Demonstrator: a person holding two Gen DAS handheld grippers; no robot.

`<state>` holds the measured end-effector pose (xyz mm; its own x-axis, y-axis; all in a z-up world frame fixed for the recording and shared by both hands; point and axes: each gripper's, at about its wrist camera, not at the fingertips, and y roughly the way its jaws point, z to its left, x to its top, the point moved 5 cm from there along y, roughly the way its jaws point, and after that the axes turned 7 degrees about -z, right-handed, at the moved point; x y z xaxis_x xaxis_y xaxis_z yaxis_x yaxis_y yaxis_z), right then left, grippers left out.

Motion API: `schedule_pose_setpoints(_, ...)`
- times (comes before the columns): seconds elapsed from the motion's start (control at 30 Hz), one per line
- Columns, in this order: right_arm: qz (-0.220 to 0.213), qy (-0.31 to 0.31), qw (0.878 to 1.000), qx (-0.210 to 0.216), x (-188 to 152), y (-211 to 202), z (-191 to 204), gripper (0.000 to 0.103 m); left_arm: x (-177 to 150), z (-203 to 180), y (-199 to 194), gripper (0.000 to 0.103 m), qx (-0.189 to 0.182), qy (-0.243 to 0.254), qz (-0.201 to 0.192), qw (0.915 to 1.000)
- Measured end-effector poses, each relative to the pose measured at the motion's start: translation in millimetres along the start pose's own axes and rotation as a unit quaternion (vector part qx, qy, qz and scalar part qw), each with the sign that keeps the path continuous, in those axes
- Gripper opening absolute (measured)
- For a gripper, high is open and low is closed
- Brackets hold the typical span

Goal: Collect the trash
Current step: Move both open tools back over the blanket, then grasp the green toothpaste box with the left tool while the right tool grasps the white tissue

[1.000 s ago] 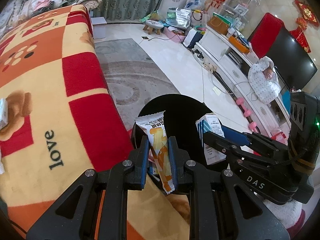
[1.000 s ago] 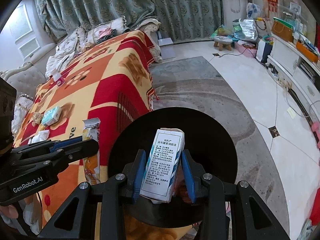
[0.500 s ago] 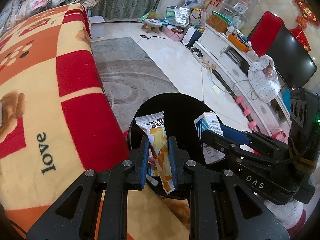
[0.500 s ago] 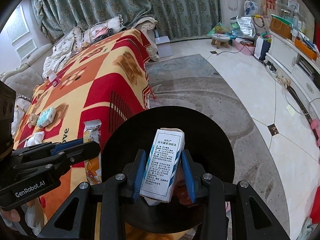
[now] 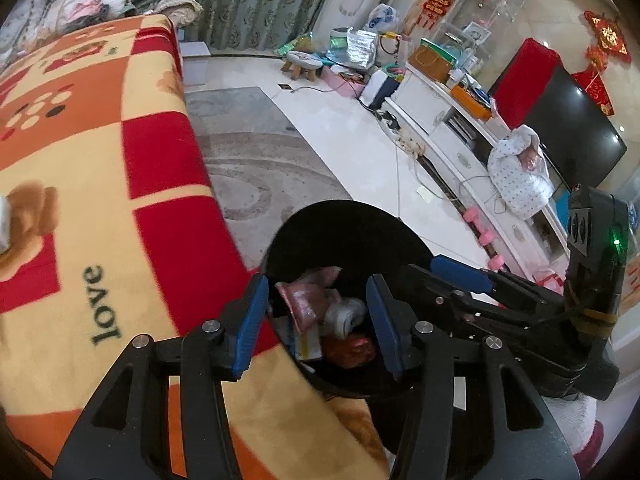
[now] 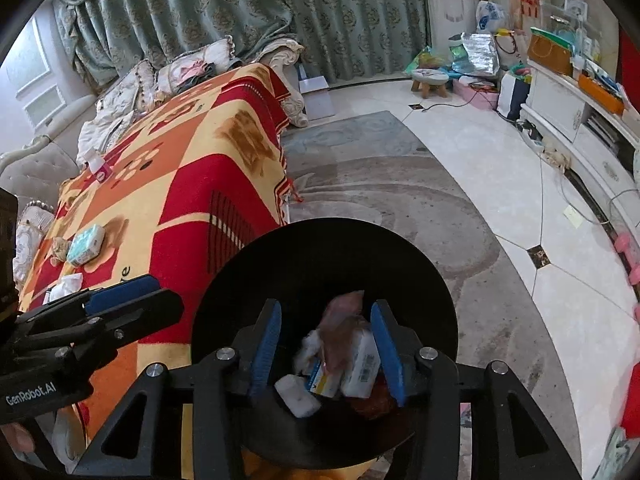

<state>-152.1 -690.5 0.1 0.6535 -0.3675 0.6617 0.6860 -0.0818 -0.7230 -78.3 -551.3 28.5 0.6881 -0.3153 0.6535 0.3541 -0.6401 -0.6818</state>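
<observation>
Releasing over black bin (image 5: pixel 352 220), both hands. Left tool (image 5: pixel 316 312) jaws just been opening, now standing apart, nothing between pads. Right tool (image 6: pixel 326 344) jaws likewise just been opening, empty. Doing it well, I judge: keeping both tools centred over rim, not withdrawing until pieces are clear of pads. Trash (image 6: pixel 340 364) lying at bin bottom: white carton, pink wrapper, crumpled tissue, something red. Tissue pack (image 6: pixel 85 245) waiting on blanket-covered counter (image 6: pixel 192 184).
</observation>
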Motion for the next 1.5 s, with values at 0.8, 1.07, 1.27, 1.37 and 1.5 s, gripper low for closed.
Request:
schedule_pose_setpoints(0.8,0.010,-0.061,0.996,0.066,-20.2,-2.4,115.4,0.046,-33.8,99.5,-89.4,0.050,0.149,-0.021,-0.035,0.9880)
schedule_pose_setpoints(1.07,0.030,-0.097,0.989,0.103,-32.6,6.8,176.8,0.048,-53.1,156.5,-121.7,0.049,0.188,-0.064,-0.037,0.9794)
schedule_pose_setpoints(1.27,0.047,-0.127,0.980,0.144,-42.1,16.4,227.6,0.050,-65.0,203.2,-154.3,0.049,0.221,-0.096,-0.043,0.9696)
schedule_pose_setpoints(1.37,0.054,-0.138,0.976,0.161,-44.1,23.3,252.9,0.051,-71.2,232.9,-172.0,0.049,0.243,-0.114,-0.047,0.9622)
schedule_pose_setpoints(1.5,0.059,-0.156,0.968,0.187,-44.2,32.8,291.2,0.056,-78.2,274.7,-190.1,0.050,0.270,-0.142,-0.050,0.9509)
